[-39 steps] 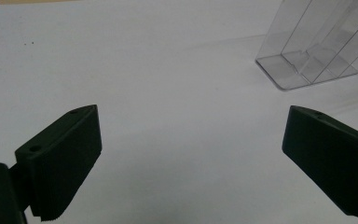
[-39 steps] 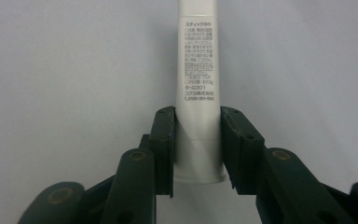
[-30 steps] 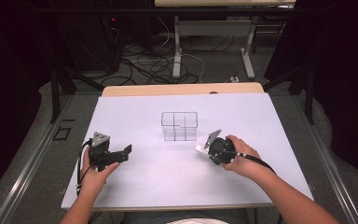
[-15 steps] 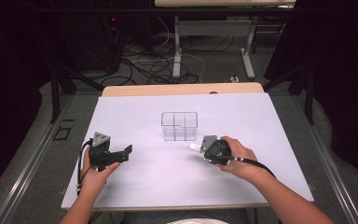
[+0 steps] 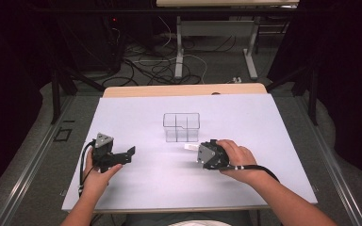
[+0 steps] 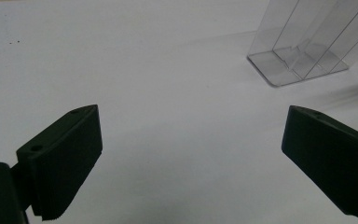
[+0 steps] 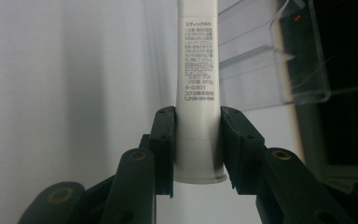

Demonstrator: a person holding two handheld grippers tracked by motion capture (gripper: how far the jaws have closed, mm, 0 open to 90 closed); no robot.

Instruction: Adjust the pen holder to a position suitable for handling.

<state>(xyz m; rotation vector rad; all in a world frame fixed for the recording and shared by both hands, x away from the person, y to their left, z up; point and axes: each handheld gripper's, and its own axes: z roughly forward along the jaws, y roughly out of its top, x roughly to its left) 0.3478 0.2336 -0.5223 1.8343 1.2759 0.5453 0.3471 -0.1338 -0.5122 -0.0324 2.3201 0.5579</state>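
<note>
Right gripper [image 5: 199, 151] has slid left across the table [image 5: 136, 117] since the earlier frame, ending just in front of the clear box [image 5: 181, 127]. Its jaws pinch a white glue stick [image 7: 198, 93] near the cap end; the stick points toward the box. Left gripper [image 5: 128, 154] hasn't moved, jaws spread wide, nothing between them, resting on the table well left of the box.

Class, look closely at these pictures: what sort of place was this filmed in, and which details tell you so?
Probably a lab or recording workspace: a white table in a dark room, loose cables on the floor behind, and a hand-held tool gripping a white glue stick.
</note>
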